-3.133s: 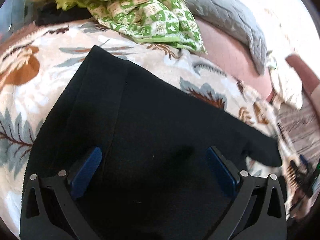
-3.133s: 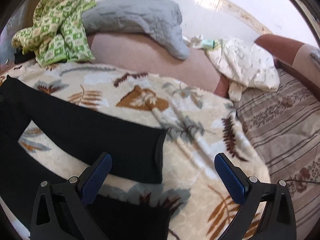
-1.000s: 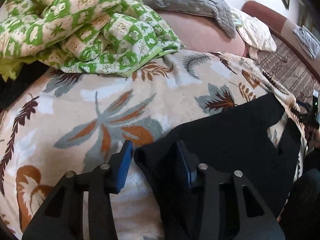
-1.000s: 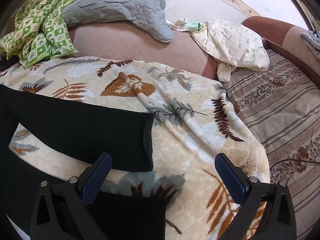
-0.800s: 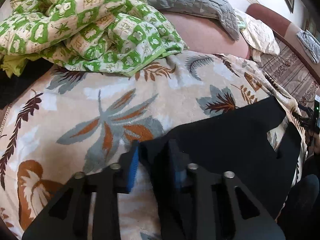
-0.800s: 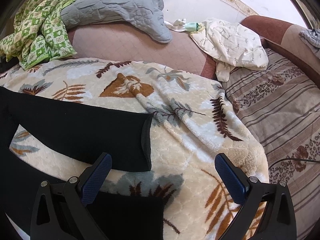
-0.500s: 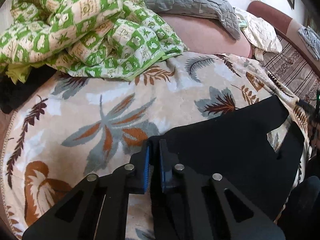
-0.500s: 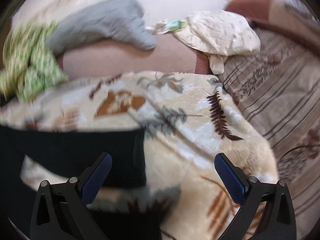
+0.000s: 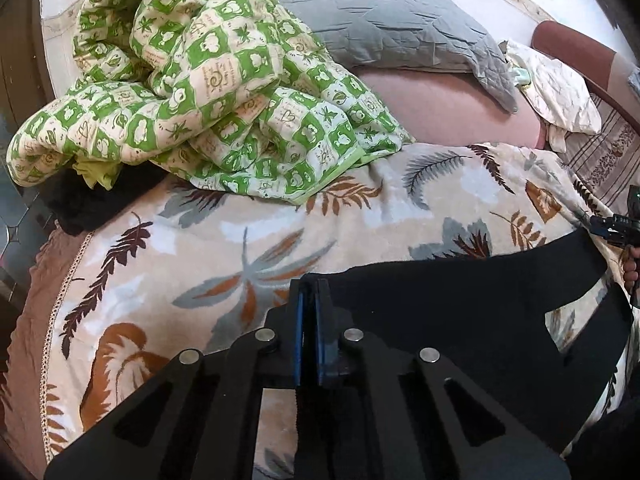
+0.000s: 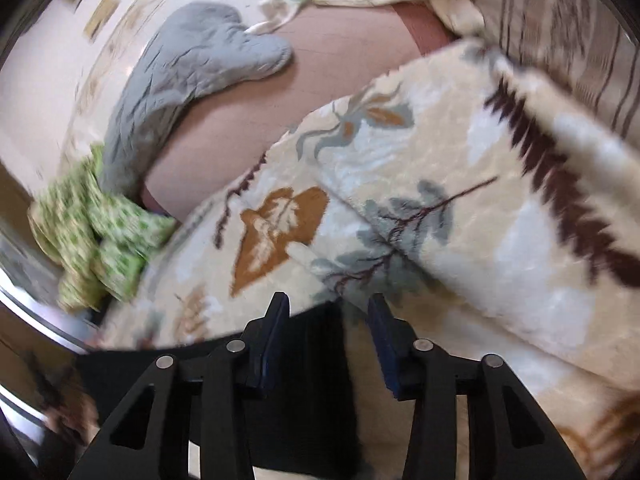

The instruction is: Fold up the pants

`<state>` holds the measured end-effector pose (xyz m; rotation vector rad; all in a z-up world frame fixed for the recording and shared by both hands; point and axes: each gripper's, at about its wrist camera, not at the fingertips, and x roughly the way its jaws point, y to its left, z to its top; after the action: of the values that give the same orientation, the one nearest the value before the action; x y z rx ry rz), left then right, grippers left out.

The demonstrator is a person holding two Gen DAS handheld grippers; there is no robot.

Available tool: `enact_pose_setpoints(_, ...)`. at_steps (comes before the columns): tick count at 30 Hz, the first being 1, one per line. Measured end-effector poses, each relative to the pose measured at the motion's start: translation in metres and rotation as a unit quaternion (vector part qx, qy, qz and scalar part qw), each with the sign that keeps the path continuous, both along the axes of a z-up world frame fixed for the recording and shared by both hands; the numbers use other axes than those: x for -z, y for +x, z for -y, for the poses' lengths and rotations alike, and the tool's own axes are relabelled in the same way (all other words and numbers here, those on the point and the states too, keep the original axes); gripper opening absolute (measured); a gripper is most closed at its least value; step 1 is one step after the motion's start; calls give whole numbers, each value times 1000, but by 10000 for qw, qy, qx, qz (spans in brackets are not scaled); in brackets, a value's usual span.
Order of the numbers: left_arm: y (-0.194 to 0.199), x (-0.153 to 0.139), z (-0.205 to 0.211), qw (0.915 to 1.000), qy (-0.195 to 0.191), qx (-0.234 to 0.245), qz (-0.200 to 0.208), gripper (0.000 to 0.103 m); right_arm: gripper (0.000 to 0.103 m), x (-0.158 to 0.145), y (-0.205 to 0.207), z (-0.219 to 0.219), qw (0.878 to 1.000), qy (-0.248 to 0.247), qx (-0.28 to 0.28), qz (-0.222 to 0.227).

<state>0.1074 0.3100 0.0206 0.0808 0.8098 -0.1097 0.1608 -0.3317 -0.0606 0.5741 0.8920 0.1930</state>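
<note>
Bedroom clutter all round: leaf-print blanket (image 9: pixel 280 216) spread over the bed, green checked quilt (image 9: pixel 208 92) bunched at its far side, grey pillow (image 9: pixel 392 28) beyond that. Left gripper (image 9: pixel 308 300) with jaws pressed together on a corner of the black pants (image 9: pixel 460 320), only a thin edge of cloth pinched between the blue pads. Right gripper (image 10: pixel 326 316) with jaws half spread and closing, a black cuff edge of the pants (image 10: pixel 308 380) lying between them, pads apparently not yet pressing on it; hard to be sure, given heavy motion blur in that view. Pants otherwise laid flat across the near part of the blanket, two legs parted toward the right, blanket showing in the gap. Risks from here, as a judgement: slipping of the thin left-hand pinch once the cloth takes weight, since so little fabric sits in the jaws; catching of only one layer, or of fluffy blanket pile along with the cuff, on the right, because of closing while on the move; an uneven lift, leaving the legs skewed and the fold crooked; dragging of the blanket into ridges under the pants.
</note>
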Motion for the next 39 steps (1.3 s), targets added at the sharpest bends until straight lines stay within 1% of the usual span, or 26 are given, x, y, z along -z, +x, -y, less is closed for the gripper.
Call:
enact_pose_setpoints(1, 1, 0, 2, 10000, 26, 8, -12, 3, 43, 6, 3, 2, 9998, 172, 5, -77)
enact_pose_setpoints(3, 3, 1, 5, 10000, 69, -30, -29, 3, 43, 15, 8, 3, 9991, 339, -98, -220)
enact_pose_setpoints(5, 6, 1, 4, 9999, 50, -102, -24, 3, 43, 19, 11, 0, 9988, 310, -217, -317)
enact_pose_setpoints(10, 9, 4, 4, 9997, 22, -240, -23, 3, 43, 22, 19, -4, 9978, 381, -458, -305)
enact_pose_setpoints(13, 11, 5, 4, 9996, 14, -269, -41, 3, 39, 23, 23, -8, 9975, 224, -602, -278)
enact_pose_setpoints(14, 11, 5, 3, 9996, 5, -277, -38, 3, 31, 22, 23, -9, 9974, 172, -644, -276)
enact_pose_setpoints(15, 11, 6, 3, 9996, -2, -284, -41, 3, 12, 23, 24, -10, 9969, 145, -709, -300)
enact_pose_setpoints(16, 11, 7, 3, 9996, -9, -291, -44, 3, 6, 24, 23, -11, 9966, 51, -756, -328)
enact_pose_setpoints(18, 10, 8, 2, 9995, -13, -301, -24, 3, 6, 21, 20, -13, 9965, -109, -799, -241)
enact_pose_setpoints(21, 8, 8, 4, 9997, 83, -217, 28, 3, 6, 7, 15, -19, 9952, -354, -915, 43)
enact_pose_setpoints(24, -2, 6, 12, 9988, 416, 70, 238, 3, 6, -4, 6, -25, 9914, -667, -1093, 271)
enact_pose_setpoints(26, -7, 6, 14, 9979, 574, 153, 274, 3, 6, -5, 0, -26, 9901, -769, -1134, 320)
enact_pose_setpoints(30, -23, 2, 15, 9971, 610, 194, 416, 3, 5, -19, -17, -31, 9859, -886, -1310, 552)
enact_pose_setpoints(33, -46, -2, 21, 9950, 711, 384, 594, 3, 5, -35, -42, -40, 9777, -1075, -1623, 795)
enact_pose_setpoints(35, -63, -2, 25, 9929, 824, 497, 695, 3, 5, -44, -63, -48, 9691, -1277, -1890, 937)
enact_pose_setpoints(39, -100, 2, 24, 9896, 978, 653, 827, 3, 5, -52, -103, -55, 9547, -1555, -2300, 1068)
